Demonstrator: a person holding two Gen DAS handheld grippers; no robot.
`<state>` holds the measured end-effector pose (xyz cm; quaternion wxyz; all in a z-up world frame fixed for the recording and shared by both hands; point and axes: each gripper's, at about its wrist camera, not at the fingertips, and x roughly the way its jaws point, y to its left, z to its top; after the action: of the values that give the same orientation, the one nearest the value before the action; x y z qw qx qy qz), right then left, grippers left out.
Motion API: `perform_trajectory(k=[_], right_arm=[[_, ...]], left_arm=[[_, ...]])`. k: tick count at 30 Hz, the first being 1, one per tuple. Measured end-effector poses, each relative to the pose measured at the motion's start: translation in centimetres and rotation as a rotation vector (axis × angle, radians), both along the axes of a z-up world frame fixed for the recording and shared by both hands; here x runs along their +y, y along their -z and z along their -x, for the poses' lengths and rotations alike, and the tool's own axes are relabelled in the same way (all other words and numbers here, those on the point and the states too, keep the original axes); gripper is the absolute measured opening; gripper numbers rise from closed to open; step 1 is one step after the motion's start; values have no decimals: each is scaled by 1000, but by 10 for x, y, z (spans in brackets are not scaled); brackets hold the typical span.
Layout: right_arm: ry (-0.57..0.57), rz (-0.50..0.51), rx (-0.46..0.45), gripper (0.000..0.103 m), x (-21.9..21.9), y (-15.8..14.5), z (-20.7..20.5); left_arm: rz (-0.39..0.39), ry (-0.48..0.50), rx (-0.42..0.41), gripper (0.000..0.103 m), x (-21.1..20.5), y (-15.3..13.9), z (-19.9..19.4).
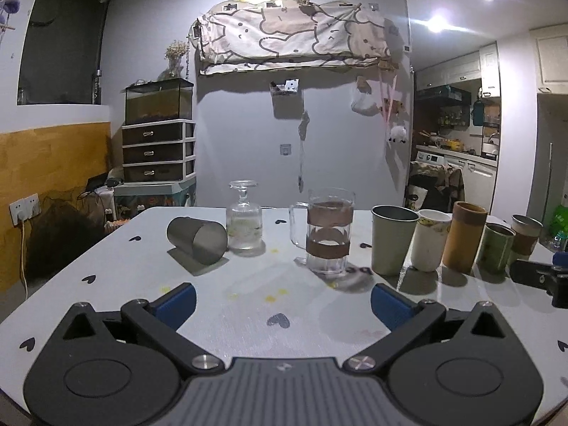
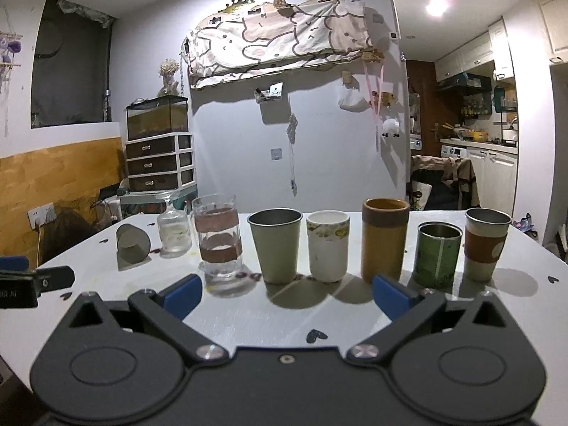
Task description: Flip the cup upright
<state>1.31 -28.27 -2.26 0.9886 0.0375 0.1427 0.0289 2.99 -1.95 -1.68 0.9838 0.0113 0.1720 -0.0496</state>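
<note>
A grey cup lies on its side on the white table, base end toward me; it also shows in the right wrist view at the left. A stemmed clear glass stands upside down beside it. My left gripper is open and empty, low over the table, well short of the grey cup. My right gripper is open and empty, in front of the row of upright cups.
Upright in a row: a glass mug with brown bands, a green-grey metal cup, a white cup, a tall amber cup, a green tin, a brown-sleeved cup. The left gripper's tip shows at left.
</note>
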Motion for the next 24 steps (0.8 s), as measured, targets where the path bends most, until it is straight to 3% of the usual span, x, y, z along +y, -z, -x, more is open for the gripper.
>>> perform_trajectory(k=[24], right_arm=[[18, 25, -3, 103, 7, -4, 17]], left_arm=[[-22, -2, -2, 103, -2, -6, 12]])
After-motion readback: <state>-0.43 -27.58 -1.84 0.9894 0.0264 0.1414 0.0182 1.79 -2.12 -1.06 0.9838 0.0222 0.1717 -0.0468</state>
